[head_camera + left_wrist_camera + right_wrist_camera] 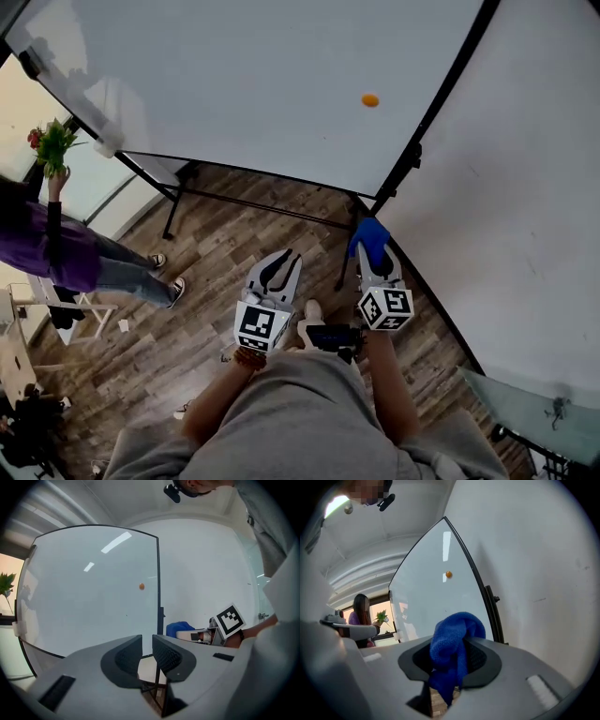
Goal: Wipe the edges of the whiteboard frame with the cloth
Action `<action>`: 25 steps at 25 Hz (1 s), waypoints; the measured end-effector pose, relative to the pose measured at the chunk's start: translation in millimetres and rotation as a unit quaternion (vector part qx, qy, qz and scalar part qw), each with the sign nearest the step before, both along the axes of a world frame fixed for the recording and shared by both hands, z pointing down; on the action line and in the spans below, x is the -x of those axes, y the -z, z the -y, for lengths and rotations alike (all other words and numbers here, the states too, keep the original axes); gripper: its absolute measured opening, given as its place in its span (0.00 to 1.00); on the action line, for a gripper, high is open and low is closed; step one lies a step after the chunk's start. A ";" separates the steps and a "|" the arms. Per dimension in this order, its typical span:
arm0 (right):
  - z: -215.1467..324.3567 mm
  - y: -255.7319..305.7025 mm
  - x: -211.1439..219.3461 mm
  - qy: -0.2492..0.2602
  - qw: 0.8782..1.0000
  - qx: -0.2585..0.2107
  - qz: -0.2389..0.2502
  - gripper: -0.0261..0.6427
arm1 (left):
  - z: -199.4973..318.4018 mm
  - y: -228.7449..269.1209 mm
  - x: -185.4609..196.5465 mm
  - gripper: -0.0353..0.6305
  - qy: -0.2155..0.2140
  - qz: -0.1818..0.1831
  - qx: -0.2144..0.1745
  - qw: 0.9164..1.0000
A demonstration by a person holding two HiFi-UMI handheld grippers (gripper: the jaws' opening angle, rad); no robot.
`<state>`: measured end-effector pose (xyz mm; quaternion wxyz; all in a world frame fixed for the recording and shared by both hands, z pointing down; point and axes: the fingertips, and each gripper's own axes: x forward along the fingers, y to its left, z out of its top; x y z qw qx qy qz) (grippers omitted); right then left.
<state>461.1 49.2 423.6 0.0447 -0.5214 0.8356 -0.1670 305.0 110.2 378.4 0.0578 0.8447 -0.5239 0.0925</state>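
The left gripper (278,266) is hovering below the whiteboard (234,84), its jaws sitting only narrowly apart and gripping nothing. Just right of it, the right gripper (372,246) is clamping a bunched blue cloth (370,234), which is bulging out above the pads and pointing at the lower right corner of the whiteboard. The cloth is waiting near the black frame (433,108) without touching it, so the wiping is likely just getting under way, with all the edges left to do, though nothing is showing how clean they are. On the whiteboard a small orange dot (370,99) is sitting towards its right edge, and ceiling lights are glinting off the surface. Left of the whiteboard a person (56,248) is standing holding a green plant (52,145); beneath it a wood floor (216,272) is showing, and right of it a plain white wall (525,206) is running alongside.
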 end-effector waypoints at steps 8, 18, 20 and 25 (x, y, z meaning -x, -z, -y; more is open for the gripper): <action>54.6 -45.4 9.6 0.019 0.999 0.038 -0.002 0.24 | 33.5 5.5 24.7 0.16 0.036 -0.004 -0.011 0.999; 76.5 -64.2 57.4 0.002 0.998 0.057 -0.027 0.24 | 41.0 -0.7 101.7 0.16 0.044 -0.035 -0.003 0.998; 80.2 -69.4 70.6 -0.008 0.998 0.058 -0.031 0.24 | 43.6 -1.9 121.2 0.16 0.031 -0.037 -0.001 0.999; 79.9 -85.0 72.3 -0.050 0.997 0.058 -0.030 0.24 | 56.4 -10.9 142.0 0.16 -0.016 -0.033 0.003 0.999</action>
